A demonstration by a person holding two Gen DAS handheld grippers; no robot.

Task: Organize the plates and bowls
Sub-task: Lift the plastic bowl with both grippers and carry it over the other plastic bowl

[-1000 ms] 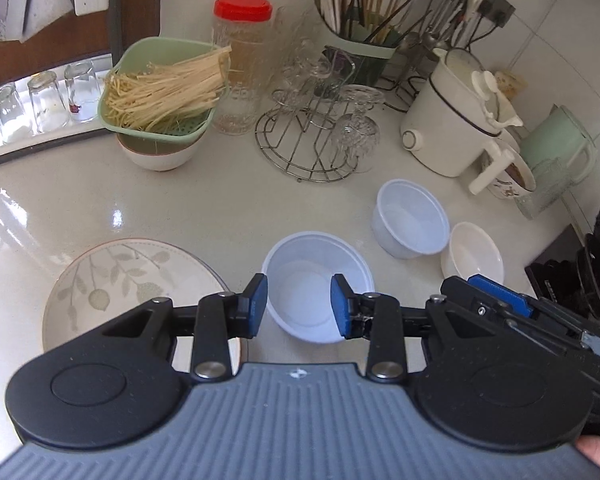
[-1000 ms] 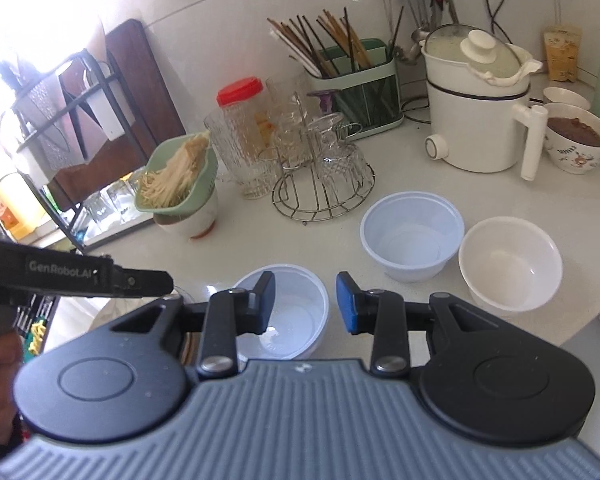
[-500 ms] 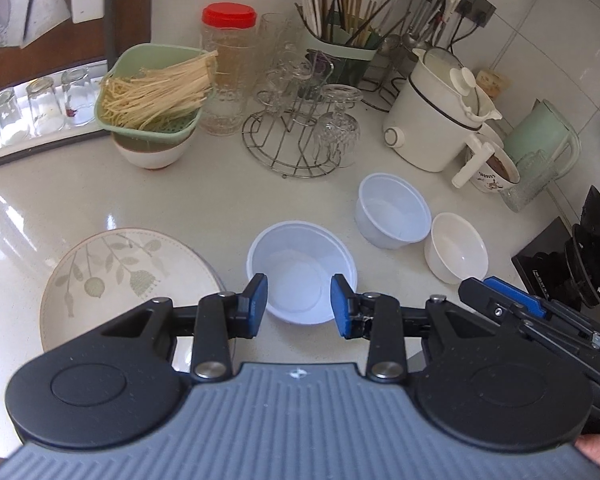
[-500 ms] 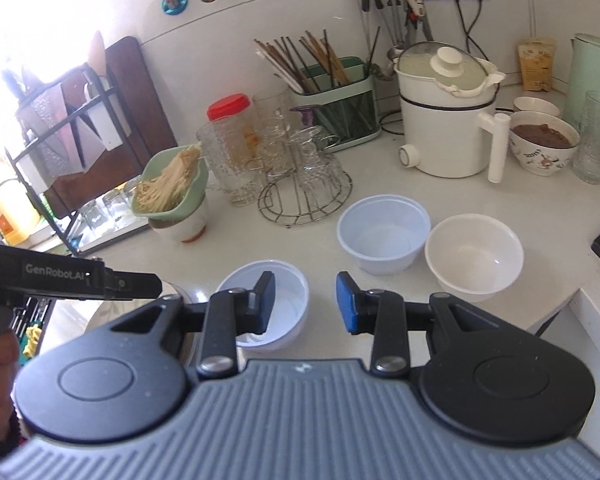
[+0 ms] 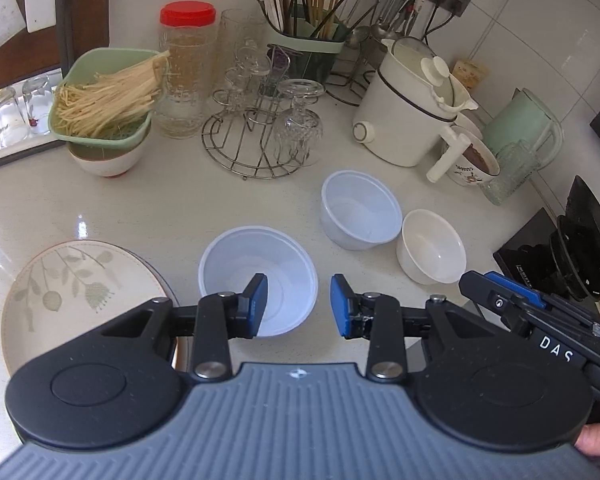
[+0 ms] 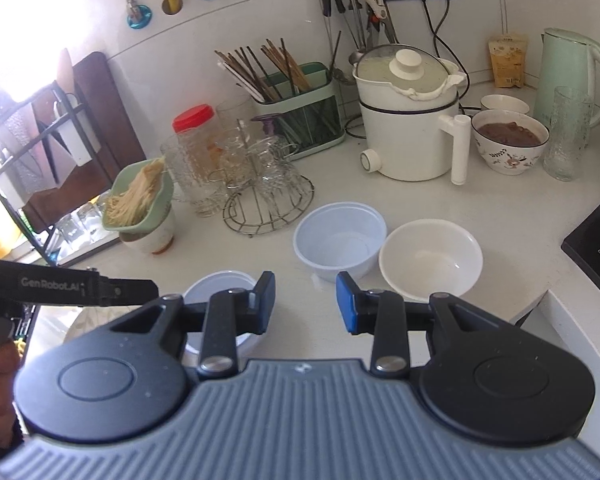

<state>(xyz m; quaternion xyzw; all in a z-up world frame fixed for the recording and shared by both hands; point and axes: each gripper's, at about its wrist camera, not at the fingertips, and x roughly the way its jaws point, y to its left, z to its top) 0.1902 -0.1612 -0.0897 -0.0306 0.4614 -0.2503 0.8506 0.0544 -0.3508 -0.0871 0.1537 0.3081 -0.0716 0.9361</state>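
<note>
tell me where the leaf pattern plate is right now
In the left wrist view the leaf-pattern plate lies on the counter at lower left, just left of the nearest translucent bowl and partly hidden behind the left gripper.

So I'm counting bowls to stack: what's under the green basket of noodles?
The green plastic basket of pale noodles sits in a white ceramic bowl. The basket covers the bowl's inside, so any contents are hidden.
</note>
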